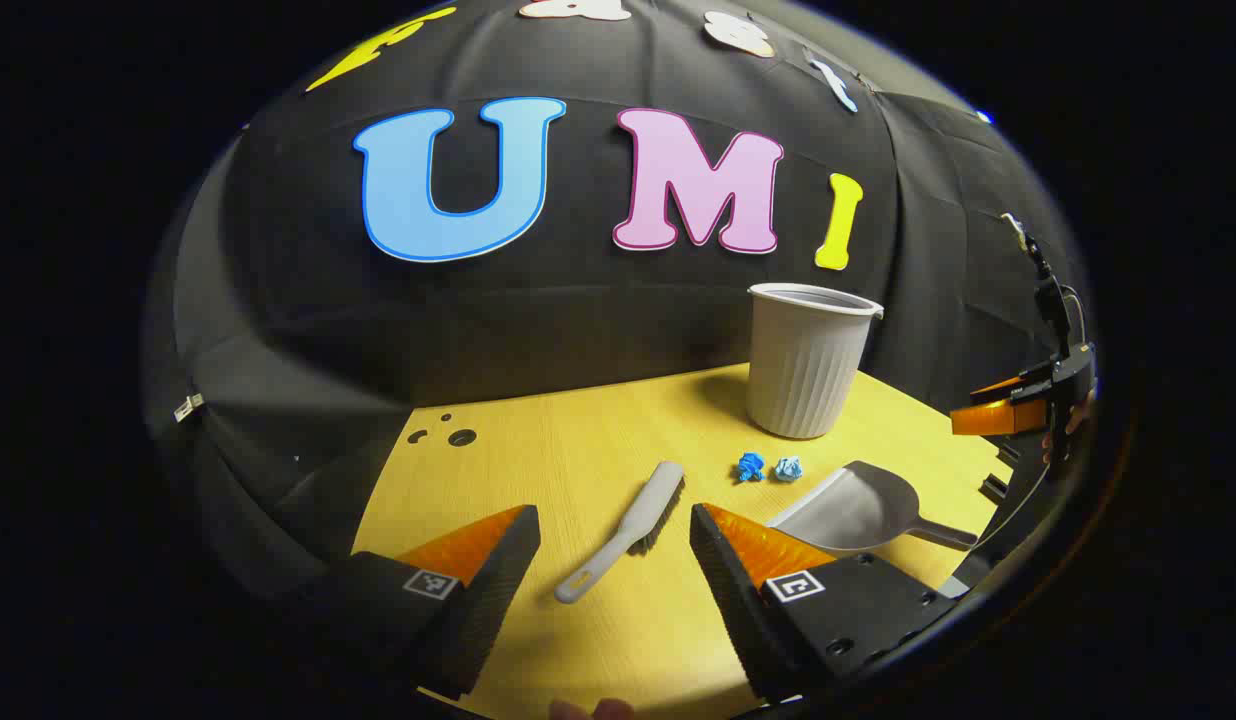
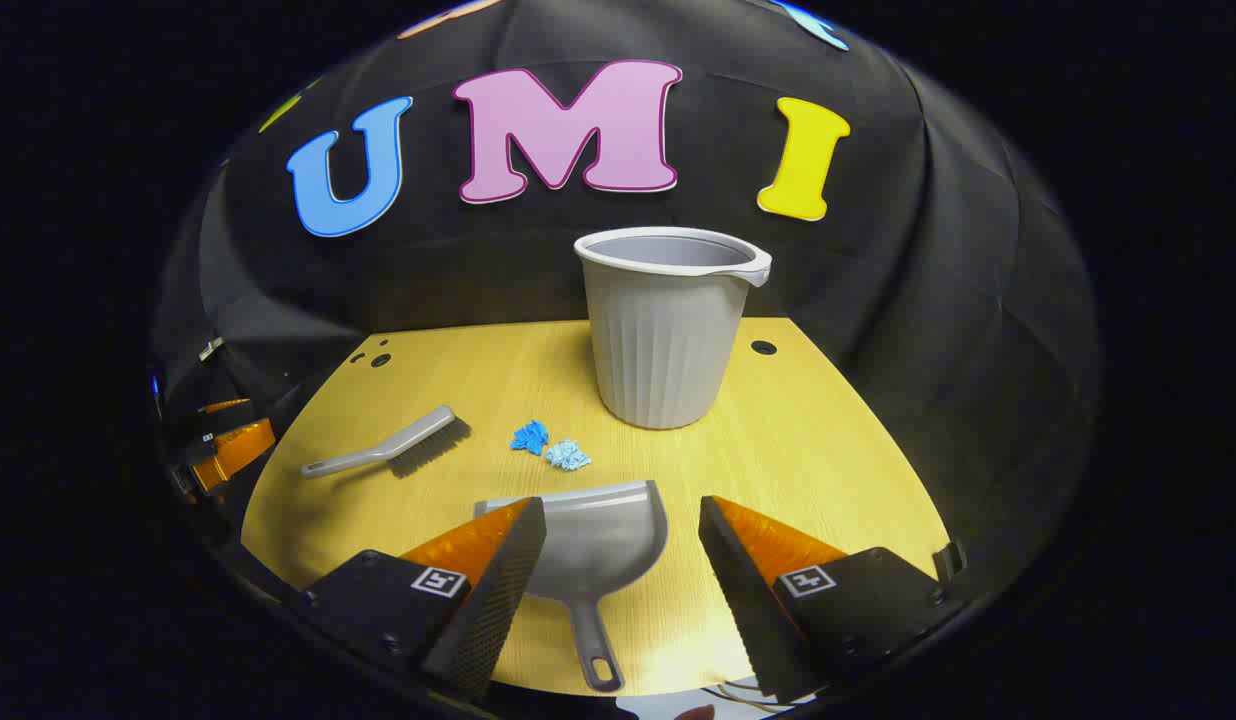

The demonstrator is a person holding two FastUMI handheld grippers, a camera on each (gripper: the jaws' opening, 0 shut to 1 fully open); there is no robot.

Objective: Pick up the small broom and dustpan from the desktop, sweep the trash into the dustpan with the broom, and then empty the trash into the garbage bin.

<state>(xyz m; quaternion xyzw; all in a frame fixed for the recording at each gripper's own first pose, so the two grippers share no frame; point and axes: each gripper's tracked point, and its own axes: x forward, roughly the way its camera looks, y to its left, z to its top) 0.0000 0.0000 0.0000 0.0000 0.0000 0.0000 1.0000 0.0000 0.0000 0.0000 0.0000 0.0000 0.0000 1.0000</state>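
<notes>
- two grippers, both spread wide, gripping nothing: left gripper [image 1: 614,525] hangs over the broom [image 1: 626,528]; right gripper [image 2: 622,515] over the dustpan [image 2: 598,540].
- blue trash scraps [image 2: 549,446] lie on the desktop [image 2: 818,450] before the garbage bin [image 2: 668,330].

Left gripper [image 1: 614,520], right gripper [image 2: 622,515]: wedge fingers; black bodies w/ screws; square b/w marker tags.

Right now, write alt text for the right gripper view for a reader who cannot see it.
The open right gripper hovers over a grey dustpan lying on a yellow desktop, handle toward the camera. Beyond it lie two blue paper scraps, a small broom to the left, and an upright grey bin.
</notes>
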